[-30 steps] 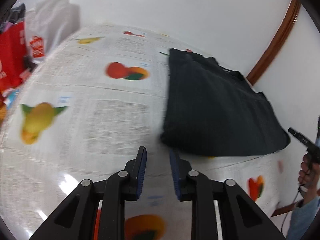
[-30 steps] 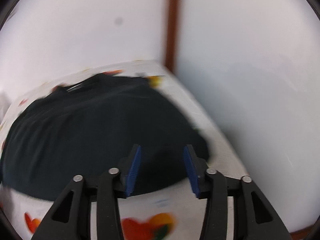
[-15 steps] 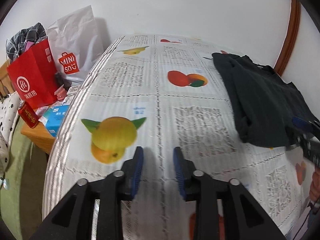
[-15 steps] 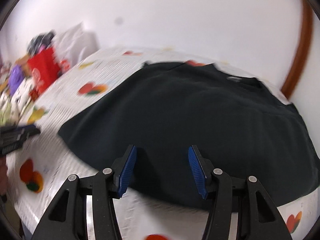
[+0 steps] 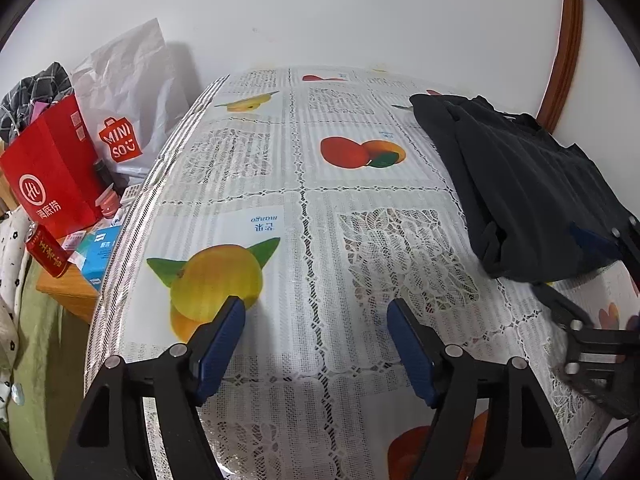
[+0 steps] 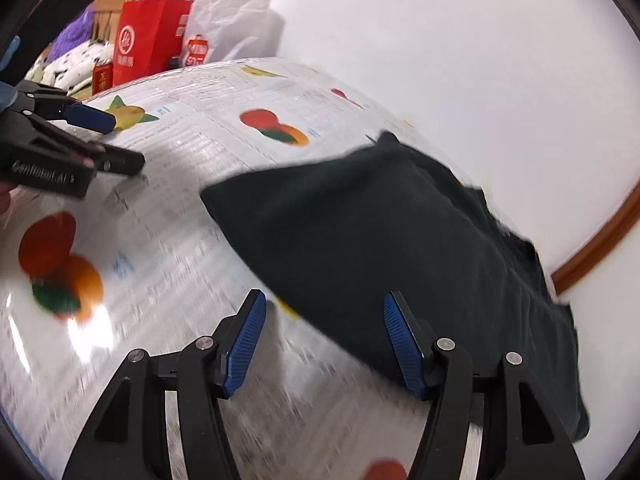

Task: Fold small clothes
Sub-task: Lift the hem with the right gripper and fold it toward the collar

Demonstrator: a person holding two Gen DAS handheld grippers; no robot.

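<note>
The dark folded garment [image 5: 532, 184] lies on the bench [image 5: 304, 216] near the wall, its long axis running away toward the wall. Left gripper [image 5: 316, 344] and right gripper [image 6: 324, 340] have just been opening, nothing between. A white bag [image 5: 124, 96] reads "MINISO".

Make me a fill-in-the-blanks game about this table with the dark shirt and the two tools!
1. The dark garment lies on a tablecloth printed with ____.
2. The paper bag beside the white bag is ____.
3. The left tool holds ____ between its blue pads.
4. The right tool has its jaws ____.

Missing words: fruit; red; nothing; open
</note>
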